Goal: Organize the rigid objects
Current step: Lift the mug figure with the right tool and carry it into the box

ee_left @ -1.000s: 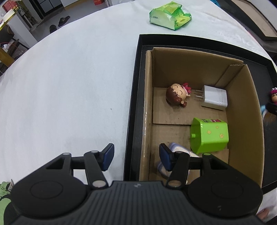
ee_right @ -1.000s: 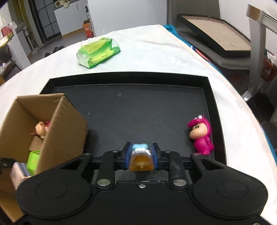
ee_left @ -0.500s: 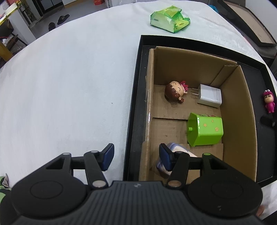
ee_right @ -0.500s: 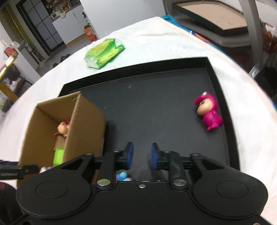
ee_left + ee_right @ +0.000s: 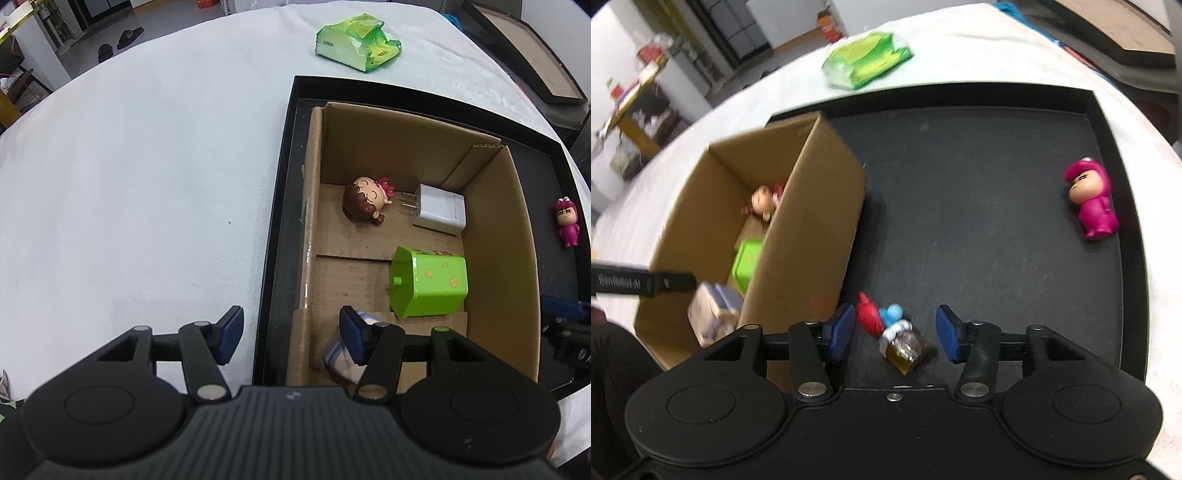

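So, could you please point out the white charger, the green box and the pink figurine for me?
white charger (image 5: 441, 212), left wrist view, on its top face.
green box (image 5: 437, 282), left wrist view, on its starred side.
pink figurine (image 5: 1093, 206), right wrist view, on its body.

Brown cardboard box (image 5: 495, 236) on a black tray (image 5: 997, 229).
Inside, lime-green toy (image 5: 430, 282) with yellow stars; pink figurine (image 5: 1091, 201) at three o'clock.

The cardboard box (image 5: 495, 236) stood in the left part of the tray (image 5: 1123, 258). Inside the box, the doll (image 5: 364, 201) lay at the far end with the charger (image 5: 439, 212) just to its right; the bin-shaped toy (image 5: 430, 282) lay nearer, on the box's right side. Right of the box, on the tray floor, the small figure (image 5: 894, 330) lay close by, and the hooded figure (image 5: 1093, 201) lay near the tray's right rim. The packet (image 5: 356, 37) lay on the table beyond the box.
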{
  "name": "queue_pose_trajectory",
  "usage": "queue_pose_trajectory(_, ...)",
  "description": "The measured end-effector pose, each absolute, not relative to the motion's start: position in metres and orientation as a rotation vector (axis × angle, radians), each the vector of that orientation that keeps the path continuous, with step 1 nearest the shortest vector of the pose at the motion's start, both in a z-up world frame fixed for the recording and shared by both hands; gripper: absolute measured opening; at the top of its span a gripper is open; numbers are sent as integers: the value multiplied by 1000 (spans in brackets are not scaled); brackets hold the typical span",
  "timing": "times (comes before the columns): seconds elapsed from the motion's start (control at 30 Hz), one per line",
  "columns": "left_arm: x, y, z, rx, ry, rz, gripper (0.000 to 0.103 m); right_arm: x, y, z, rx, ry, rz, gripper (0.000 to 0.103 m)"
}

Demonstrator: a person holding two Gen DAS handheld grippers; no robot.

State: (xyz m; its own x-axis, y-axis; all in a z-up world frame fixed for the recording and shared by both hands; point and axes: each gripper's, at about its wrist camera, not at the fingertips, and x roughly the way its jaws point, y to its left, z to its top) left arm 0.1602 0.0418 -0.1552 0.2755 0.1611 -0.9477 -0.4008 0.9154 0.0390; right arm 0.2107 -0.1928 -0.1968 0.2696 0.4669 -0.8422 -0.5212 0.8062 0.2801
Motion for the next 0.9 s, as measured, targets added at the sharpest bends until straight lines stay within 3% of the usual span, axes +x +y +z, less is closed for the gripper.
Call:
queue_pose_trajectory(0.17,161,41,-156,-213,1245,388,56,207,-182,-211,-143,1132,669,47)
queue_pose_trajectory(0.2,161,41,-157,-211,1247,392,56,207,-179,-214,-159,1136,662,44)
queue_pose_trajectory(0.23,161,40,-157,-208,1249,395,56,208,-176,-218,-166,1142,663,32)
queue_pose_trajectory(0.3,161,39,-158,-204,1254,397,56,204,-171,-221,-201,1138,660,28)
queue_pose_trajectory(0.9,157,32,-155,-182,1268,382,56,207,-184,-197,-203,1131,556,26)
